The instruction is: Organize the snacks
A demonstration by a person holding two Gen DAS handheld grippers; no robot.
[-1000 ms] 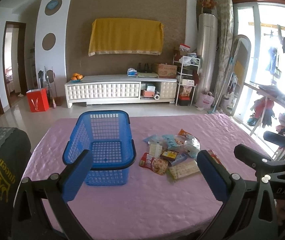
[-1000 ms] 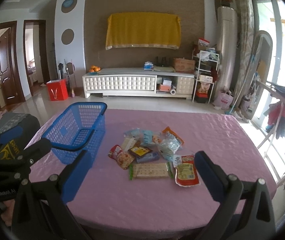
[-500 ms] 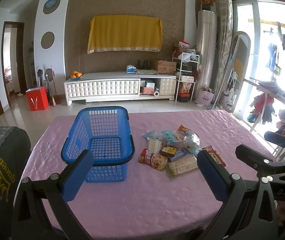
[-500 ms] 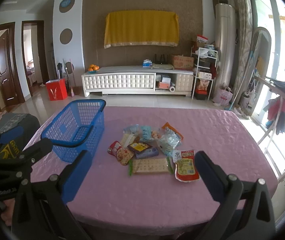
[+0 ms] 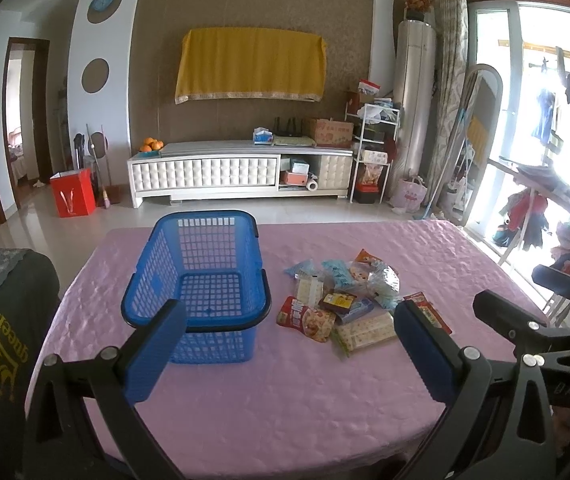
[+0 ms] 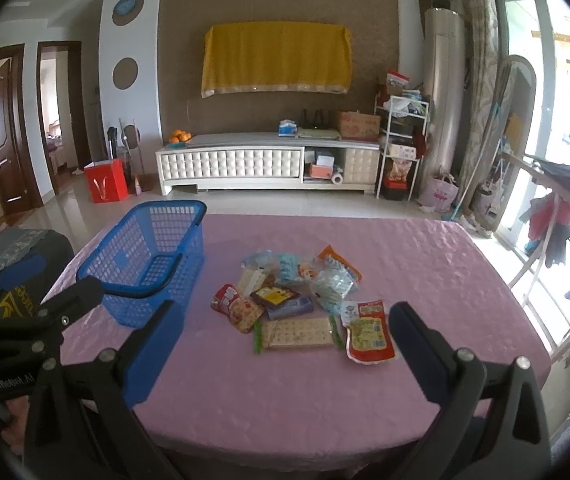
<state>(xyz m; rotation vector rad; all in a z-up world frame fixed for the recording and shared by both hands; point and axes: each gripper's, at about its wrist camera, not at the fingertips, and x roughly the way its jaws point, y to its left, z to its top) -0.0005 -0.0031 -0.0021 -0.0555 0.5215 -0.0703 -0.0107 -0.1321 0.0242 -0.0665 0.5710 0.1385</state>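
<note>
Right wrist view: both grippers drawn back from the snack pile (image 6: 299,300), table now farther off.
Right gripper (image 6: 285,354) and left gripper (image 5: 291,354) gape wide, empty; blue basket (image 5: 201,276) at 10 o'clock awaits, nothing sorted.

Yellow cloth (image 5: 251,65) hangs above a white cabinet (image 5: 241,171).

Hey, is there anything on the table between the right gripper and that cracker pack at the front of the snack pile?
Nothing visible. The right gripper, jaws open, has only bare pink tablecloth before the cracker pack. The red pouch lies beside the pack to its right; the blue basket stands off to the left.
</note>
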